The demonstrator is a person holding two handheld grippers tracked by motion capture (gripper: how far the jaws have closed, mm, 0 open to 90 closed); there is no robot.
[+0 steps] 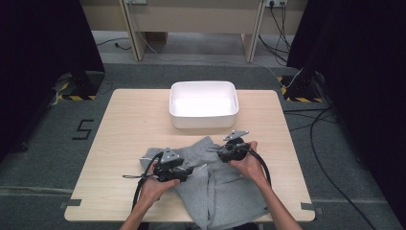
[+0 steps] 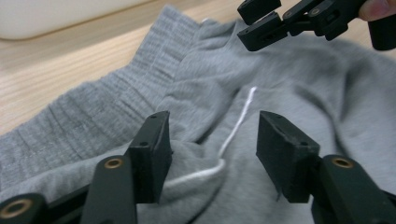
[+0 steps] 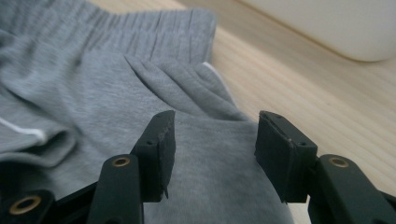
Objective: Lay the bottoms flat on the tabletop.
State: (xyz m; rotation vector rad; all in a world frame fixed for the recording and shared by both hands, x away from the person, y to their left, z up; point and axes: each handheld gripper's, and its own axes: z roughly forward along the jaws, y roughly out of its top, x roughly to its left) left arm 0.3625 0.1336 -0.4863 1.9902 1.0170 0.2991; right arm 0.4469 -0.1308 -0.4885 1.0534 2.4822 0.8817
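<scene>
Shorts point(image 1: 218, 184) at lower centre of the counter point(image 1: 129, 139) could bunch or slip, since both left gripper point(image 1: 187, 171) and right gripper point(image 1: 221, 152) hover with jaws half open, holding nothing.

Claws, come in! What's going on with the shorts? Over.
Left claw and right claw open, over the shorts. Shorts crumpled, ungripped. Tub beyond, nothing blocking.

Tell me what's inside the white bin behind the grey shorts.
The white bin looks empty: the high view shows a bare, bright floor. Its near wall hides a strip of that floor. The grey shorts lie outside it on the table.
</scene>
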